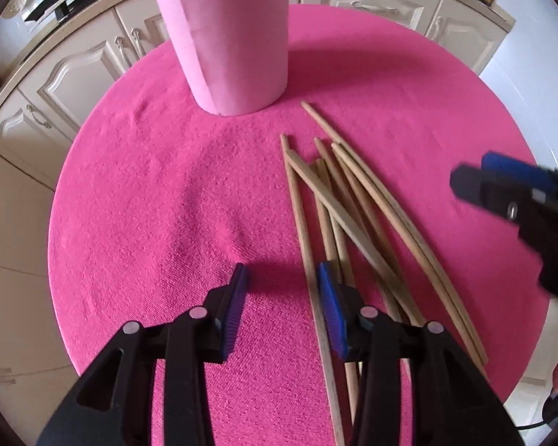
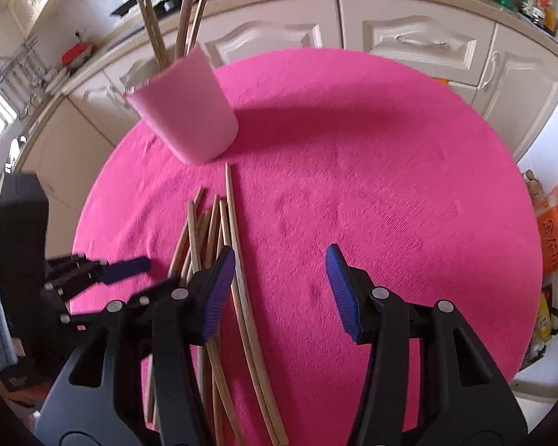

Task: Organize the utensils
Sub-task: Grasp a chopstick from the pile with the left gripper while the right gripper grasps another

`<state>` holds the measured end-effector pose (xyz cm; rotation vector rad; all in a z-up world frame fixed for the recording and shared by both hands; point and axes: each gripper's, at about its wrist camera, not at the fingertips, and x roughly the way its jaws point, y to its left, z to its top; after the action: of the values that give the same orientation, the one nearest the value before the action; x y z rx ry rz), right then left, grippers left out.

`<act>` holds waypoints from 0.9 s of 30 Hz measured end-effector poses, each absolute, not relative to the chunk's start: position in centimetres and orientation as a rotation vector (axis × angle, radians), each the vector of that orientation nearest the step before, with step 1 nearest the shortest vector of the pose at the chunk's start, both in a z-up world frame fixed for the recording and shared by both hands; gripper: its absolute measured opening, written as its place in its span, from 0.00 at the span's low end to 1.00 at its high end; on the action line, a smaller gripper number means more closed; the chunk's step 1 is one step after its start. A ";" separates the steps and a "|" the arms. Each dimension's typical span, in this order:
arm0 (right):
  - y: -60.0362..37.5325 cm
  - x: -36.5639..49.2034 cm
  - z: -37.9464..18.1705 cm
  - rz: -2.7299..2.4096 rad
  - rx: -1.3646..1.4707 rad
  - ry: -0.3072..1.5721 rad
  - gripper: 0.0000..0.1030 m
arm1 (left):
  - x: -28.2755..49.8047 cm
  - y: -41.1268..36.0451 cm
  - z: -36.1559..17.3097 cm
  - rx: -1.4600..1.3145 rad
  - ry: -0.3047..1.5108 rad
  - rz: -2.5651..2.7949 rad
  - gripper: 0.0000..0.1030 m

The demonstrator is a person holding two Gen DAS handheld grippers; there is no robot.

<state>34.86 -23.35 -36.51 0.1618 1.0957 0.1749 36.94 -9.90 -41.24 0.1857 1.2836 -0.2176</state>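
Pink table (image 1: 148, 204); chopsticks (image 1: 353, 204) beside both empty, half-spread grippers (image 1: 282, 290) (image 2: 279, 278).

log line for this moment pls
both tongs open, empty | loose chopsticks on pink cloth | some in holder

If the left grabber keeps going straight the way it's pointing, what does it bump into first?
Probably the pink tablecloth. The left gripper points steeply down with open jaws; only bare cloth shows between them, and the chopsticks lie at its right edge. Depth is unclear.
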 end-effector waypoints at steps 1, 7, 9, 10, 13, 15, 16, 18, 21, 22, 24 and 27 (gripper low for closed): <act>-23.2 34.9 -36.8 0.184 0.157 1.112 0.48 | 37.2 -10.1 -41.4 0.190 1.290 -0.208 0.40; -22.0 35.6 -38.1 0.248 0.120 1.202 0.32 | 38.1 -10.1 -41.1 0.171 1.302 -0.202 0.20; -21.5 35.9 -38.6 0.269 0.096 1.233 0.29 | 38.6 -9.2 -40.8 0.158 1.300 -0.189 0.11; -21.2 36.1 -38.8 0.278 0.088 1.245 0.26 | 38.6 -8.7 -40.8 0.137 1.307 -0.191 0.09; -20.7 36.5 -39.2 0.278 0.045 1.267 0.23 | 38.5 -7.8 -40.8 0.117 1.318 -0.189 0.06; -20.5 36.7 -39.3 0.289 0.043 1.282 0.23 | 38.5 -7.6 -40.8 0.104 1.321 -0.182 0.06; -20.3 36.9 -39.3 0.293 0.036 1.291 0.23 | 38.6 -7.5 -40.8 0.090 1.325 -0.179 0.06; -19.4 37.4 -39.4 0.303 -0.015 1.328 0.23 | 38.8 -7.6 -40.9 0.086 1.335 -0.168 0.06; -17.9 38.0 -39.4 0.288 -0.132 1.348 0.23 | 39.1 -8.1 -40.9 0.095 1.347 -0.152 0.06; -17.6 38.2 -39.4 0.280 -0.148 1.356 0.22 | 39.2 -8.3 -40.8 0.102 1.344 -0.152 0.06; -17.4 38.5 -39.4 0.268 -0.169 1.360 0.14 | 38.8 -8.0 -41.0 0.096 1.337 -0.155 0.06; -18.3 38.8 -39.3 0.272 -0.113 1.361 0.06 | 38.5 -7.3 -40.5 0.046 1.319 -0.160 0.06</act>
<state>38.79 -18.31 -39.31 -0.1128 1.3612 0.2719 38.49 -7.35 -40.53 0.0462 1.3186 -0.1604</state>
